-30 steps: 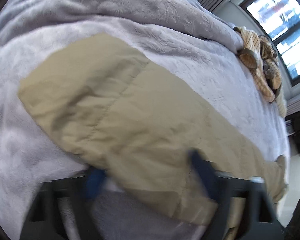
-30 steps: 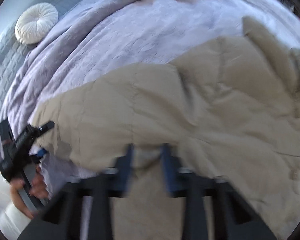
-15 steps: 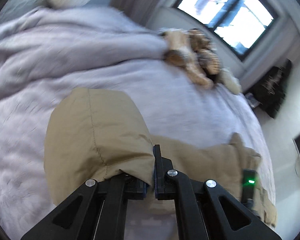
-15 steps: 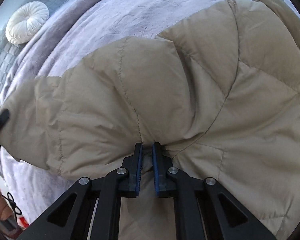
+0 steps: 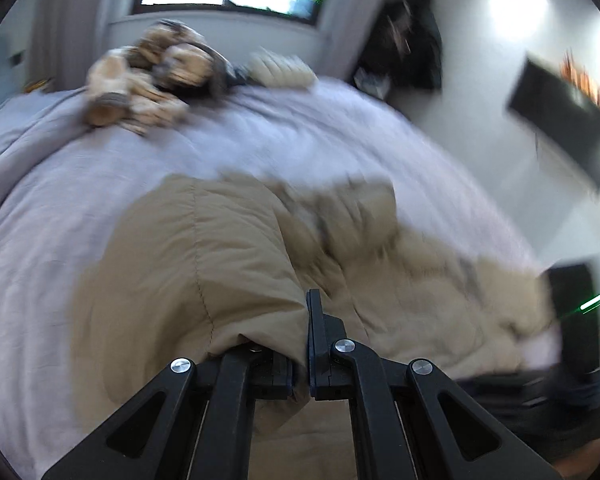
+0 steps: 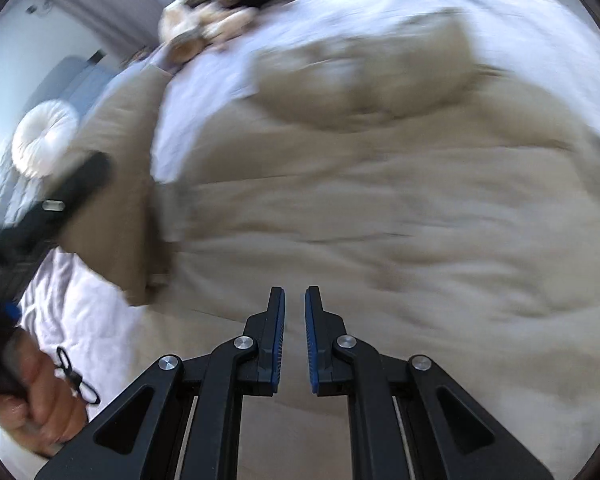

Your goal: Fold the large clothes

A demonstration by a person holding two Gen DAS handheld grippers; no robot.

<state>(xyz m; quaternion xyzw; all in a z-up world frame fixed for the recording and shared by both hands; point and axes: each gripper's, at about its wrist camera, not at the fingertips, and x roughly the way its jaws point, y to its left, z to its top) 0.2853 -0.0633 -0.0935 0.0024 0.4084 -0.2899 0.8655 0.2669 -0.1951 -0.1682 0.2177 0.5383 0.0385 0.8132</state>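
A large tan quilted puffer jacket (image 6: 380, 208) lies spread across a bed covered in a lilac textured blanket (image 5: 80, 184). The left tool (image 5: 300, 344) is clenched on a fold of the jacket's edge. The right tool (image 6: 295, 320) hovers over the jacket, jaws slightly parted, nothing between them.

Lilac bed (image 5: 60, 208) bears tan jacket (image 5: 236, 256) (puffy) and a striped heap (image 5: 148, 80).

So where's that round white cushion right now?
Only the right wrist view shows the round white cushion: far left, at the grey headboard, just beyond the tip of the left gripper and a raised flap of the tan jacket.
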